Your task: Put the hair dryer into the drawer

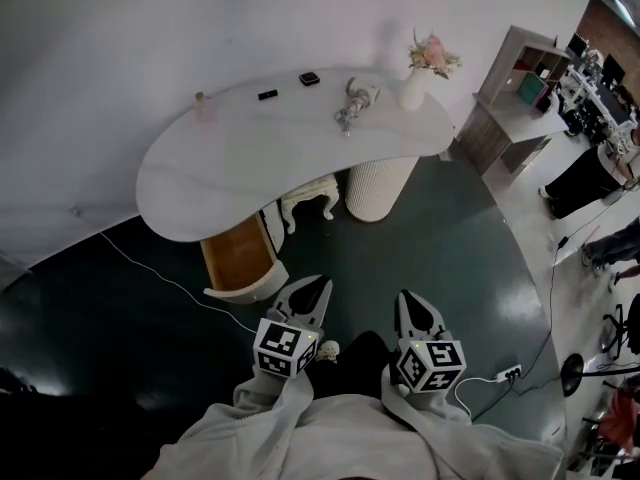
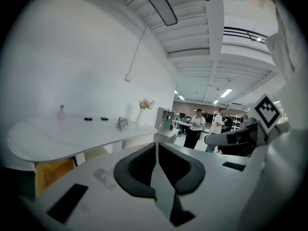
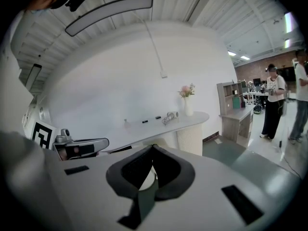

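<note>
The silver hair dryer (image 1: pixel 352 103) lies on the white curved table (image 1: pixel 220 158), toward its right end, next to a white vase of flowers (image 1: pixel 413 86). It shows small in the left gripper view (image 2: pixel 122 123) and the right gripper view (image 3: pixel 170 116). Under the table's left part a drawer (image 1: pixel 238 255) stands pulled out, its wooden inside bare; its yellow front (image 2: pixel 53 171) shows in the left gripper view. My left gripper (image 1: pixel 318 288) and right gripper (image 1: pixel 411 300) hang side by side over the dark floor, well short of the table. Both are shut with nothing between the pads.
Two small black items (image 1: pixel 267 95) and a little bottle (image 1: pixel 200 98) sit on the tabletop. Beneath it stand a white ornate stool (image 1: pixel 310 196) and a ribbed pedestal (image 1: pixel 378 183). A cable and power strip (image 1: pixel 508 374) lie on the floor. A shelf desk (image 1: pixel 515 98) and people are at the right.
</note>
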`<state>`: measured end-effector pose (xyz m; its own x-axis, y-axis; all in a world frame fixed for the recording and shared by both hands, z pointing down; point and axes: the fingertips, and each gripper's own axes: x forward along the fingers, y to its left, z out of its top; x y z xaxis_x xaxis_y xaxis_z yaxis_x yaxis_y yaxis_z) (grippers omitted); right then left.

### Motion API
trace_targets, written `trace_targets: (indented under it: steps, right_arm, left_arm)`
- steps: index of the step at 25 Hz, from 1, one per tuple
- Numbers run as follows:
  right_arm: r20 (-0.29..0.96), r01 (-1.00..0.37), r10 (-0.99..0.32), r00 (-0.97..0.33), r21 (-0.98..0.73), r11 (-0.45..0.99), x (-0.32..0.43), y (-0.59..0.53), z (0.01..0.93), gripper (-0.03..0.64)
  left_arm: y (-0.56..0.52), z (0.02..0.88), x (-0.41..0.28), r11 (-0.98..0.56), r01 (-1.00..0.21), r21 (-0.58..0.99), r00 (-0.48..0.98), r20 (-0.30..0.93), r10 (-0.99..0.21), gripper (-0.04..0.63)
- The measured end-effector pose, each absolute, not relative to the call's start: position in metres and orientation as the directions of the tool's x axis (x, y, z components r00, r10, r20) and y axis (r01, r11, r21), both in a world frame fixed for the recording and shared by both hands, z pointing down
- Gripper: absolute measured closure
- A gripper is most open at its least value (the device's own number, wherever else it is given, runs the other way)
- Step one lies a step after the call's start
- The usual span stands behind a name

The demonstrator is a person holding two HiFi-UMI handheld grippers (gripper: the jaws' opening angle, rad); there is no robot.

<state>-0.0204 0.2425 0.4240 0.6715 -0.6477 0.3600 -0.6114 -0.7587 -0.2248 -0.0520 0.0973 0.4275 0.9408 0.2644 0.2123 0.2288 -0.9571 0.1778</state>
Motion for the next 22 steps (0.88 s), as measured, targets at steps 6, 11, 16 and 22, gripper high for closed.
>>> trace_targets:
  steps: [6,11,16,22]
  right_arm:
    - [0.380,-0.589,-0.634,0.674,-0.241,-0.771,0.004,0.247,0.431,0.568]
    - [0.370,-0.614,-0.648,0.665,-0.223,-0.757,0.035,0.232,0.429,0.566]
    - [0.359,-0.636,-0.664,0.655,-0.212,-0.742,0.075,0.219,0.424,0.566]
    - [0.356,-0.641,-0.677,0.645,-0.232,-0.732,0.129,0.206,0.423,0.568]
  left_arm:
    - [0.102,0.428,-0.035,-0.956,0.241,0.166,0.935,0.225,0.274,0.569]
    - [0.084,0.426,-0.007,-0.962,0.220,0.164,0.943,0.216,0.252,0.569]
    - [0.077,0.420,0.036,-0.965,0.212,0.154,0.949,0.203,0.240,0.569]
    - [0.070,0.418,0.091,-0.966,0.212,0.145,0.947,0.212,0.240,0.569]
